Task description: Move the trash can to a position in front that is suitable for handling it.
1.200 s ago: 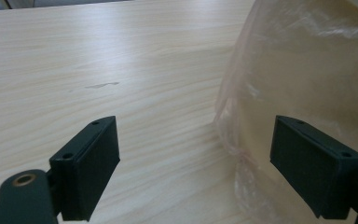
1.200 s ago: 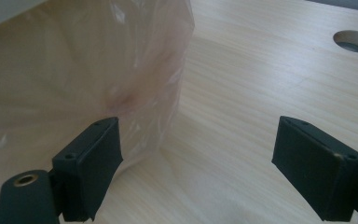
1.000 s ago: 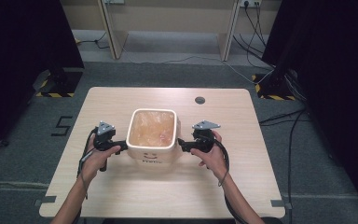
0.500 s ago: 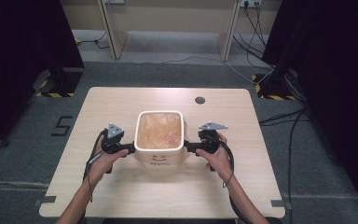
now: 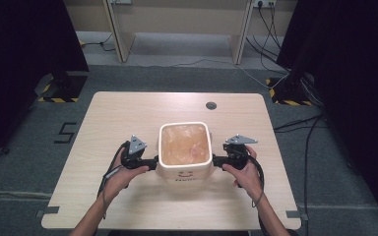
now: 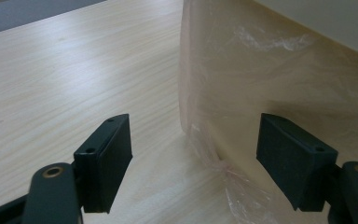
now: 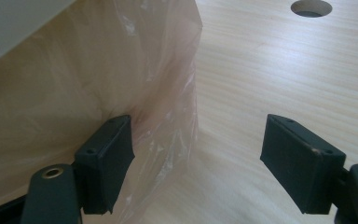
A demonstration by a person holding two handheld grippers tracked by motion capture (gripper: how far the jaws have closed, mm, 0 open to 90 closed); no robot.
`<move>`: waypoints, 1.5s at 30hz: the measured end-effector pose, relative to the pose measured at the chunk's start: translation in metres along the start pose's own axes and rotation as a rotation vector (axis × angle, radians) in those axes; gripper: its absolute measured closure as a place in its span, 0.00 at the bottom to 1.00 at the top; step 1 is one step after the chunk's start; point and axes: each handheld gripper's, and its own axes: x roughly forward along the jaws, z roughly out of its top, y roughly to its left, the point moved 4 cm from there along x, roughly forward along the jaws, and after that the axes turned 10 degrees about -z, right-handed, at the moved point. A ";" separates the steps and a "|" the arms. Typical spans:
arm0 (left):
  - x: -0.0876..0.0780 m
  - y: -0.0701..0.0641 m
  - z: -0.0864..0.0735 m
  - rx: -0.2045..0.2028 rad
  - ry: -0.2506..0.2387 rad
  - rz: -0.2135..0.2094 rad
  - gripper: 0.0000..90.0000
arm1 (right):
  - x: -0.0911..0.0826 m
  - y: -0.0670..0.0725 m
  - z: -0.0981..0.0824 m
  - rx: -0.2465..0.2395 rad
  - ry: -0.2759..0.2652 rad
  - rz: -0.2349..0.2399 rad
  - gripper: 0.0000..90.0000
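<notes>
A white square bin (image 5: 184, 173) with a smiling face on its front stands on the wooden table (image 5: 128, 113). A thin translucent bag (image 5: 184, 145) lines it and hangs down over its sides. My left gripper (image 5: 153, 162) is at the bin's left side with its jaws apart. In the left gripper view the bag's hanging fold (image 6: 261, 84) lies between them (image 6: 193, 158). My right gripper (image 5: 216, 160) is at the bin's right side. Its jaws (image 7: 196, 158) have just been closing, and the bag's loose edge (image 7: 177, 93) lies between them, unpinched.
A round cable hole (image 5: 210, 105) sits in the table behind the bin. Bare tabletop lies left, right and in front of the bin. Dark curtains, floor cables and desk legs stand beyond the far edge.
The bin has shifted to the right and slightly toward the person. Both hands and grippers moved right alongside it, staying at its two sides.
</notes>
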 end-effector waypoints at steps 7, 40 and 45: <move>-0.005 -0.007 -0.004 0.002 0.004 -0.017 0.29 | -0.013 0.007 -0.010 -0.029 0.000 -0.015 0.33; -0.031 -0.010 -0.035 -0.042 -0.016 -0.050 0.20 | -0.026 -0.001 -0.034 0.096 -0.008 0.018 0.21; -0.033 -0.009 -0.045 -0.041 -0.002 -0.043 0.20 | -0.027 -0.005 -0.036 0.097 -0.021 0.006 0.17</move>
